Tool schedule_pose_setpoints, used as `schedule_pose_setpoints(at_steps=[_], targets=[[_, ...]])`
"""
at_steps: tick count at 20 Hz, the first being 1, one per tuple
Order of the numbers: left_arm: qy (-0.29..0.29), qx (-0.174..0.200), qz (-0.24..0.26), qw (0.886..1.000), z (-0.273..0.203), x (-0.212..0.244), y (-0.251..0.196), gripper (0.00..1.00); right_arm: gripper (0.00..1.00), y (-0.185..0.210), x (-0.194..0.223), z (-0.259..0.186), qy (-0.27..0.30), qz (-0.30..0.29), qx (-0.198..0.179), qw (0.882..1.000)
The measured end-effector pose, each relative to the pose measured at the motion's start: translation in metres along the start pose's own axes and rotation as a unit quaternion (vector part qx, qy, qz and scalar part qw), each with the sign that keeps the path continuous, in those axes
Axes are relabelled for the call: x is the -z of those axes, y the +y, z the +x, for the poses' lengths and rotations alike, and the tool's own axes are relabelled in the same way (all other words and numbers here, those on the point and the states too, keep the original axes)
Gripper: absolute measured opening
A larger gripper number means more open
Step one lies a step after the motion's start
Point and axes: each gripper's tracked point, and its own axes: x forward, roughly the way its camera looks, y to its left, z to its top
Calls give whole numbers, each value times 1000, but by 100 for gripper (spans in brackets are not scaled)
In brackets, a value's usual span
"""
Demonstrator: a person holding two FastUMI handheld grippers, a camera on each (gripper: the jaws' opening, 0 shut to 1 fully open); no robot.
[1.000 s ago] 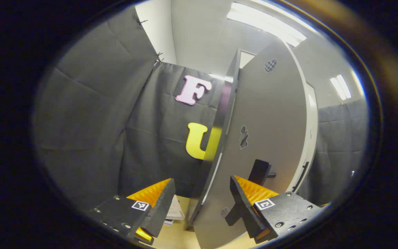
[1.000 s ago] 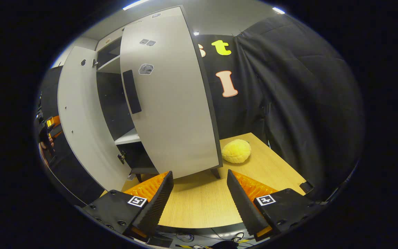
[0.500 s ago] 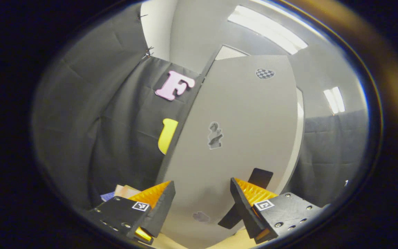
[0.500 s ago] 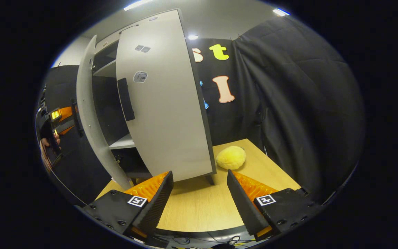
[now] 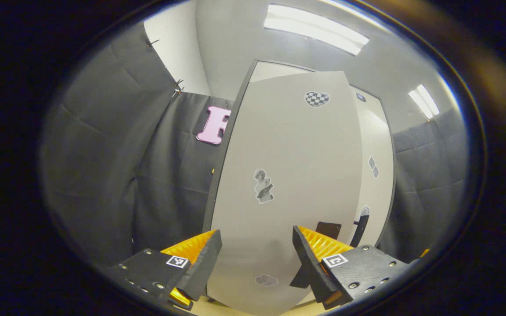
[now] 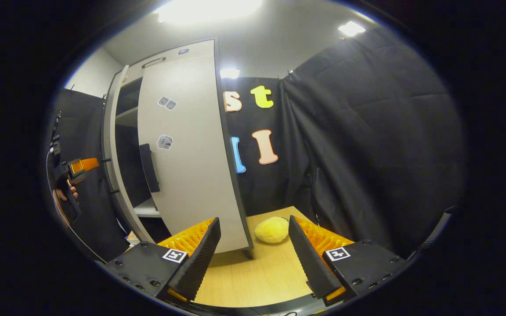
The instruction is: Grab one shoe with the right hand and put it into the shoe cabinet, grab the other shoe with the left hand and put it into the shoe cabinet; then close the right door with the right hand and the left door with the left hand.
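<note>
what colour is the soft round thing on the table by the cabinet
Pale yellow. The fluffy lump shows best in the right gripper view, lying on the wooden table.

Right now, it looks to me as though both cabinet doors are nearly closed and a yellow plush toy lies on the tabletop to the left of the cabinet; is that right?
Not quite: the yellow plush toy lies on the tabletop to the right of the cabinet, as the right gripper view shows. The rest stands.
</note>
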Motion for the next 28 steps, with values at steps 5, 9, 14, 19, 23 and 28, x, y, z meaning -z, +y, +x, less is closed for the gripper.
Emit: schedule_pose_setpoints(at_steps=[5,9,14,19,23,28], targets=[[7,-23,53,998,-42,-6,18,99,98,24,-43,4,-33,-12,-17,999],[31,-9,80,996,-73,2,9,99,98,38,-69,13,-47,-7,-28,998],[76,-35,68,994,-121,42,17,99,98,33,-91,17,-98,-46,0,994],[107,-33,84,990,-130,70,26,89,98,37,-58,17,-72,-64,2,995],[105,-52,76,990,-123,73,35,94,93,38,-40,17,-53,-49,-2,997],[103,-57,58,991,-105,76,35,94,98,28,-30,20,-44,-49,4,998]])
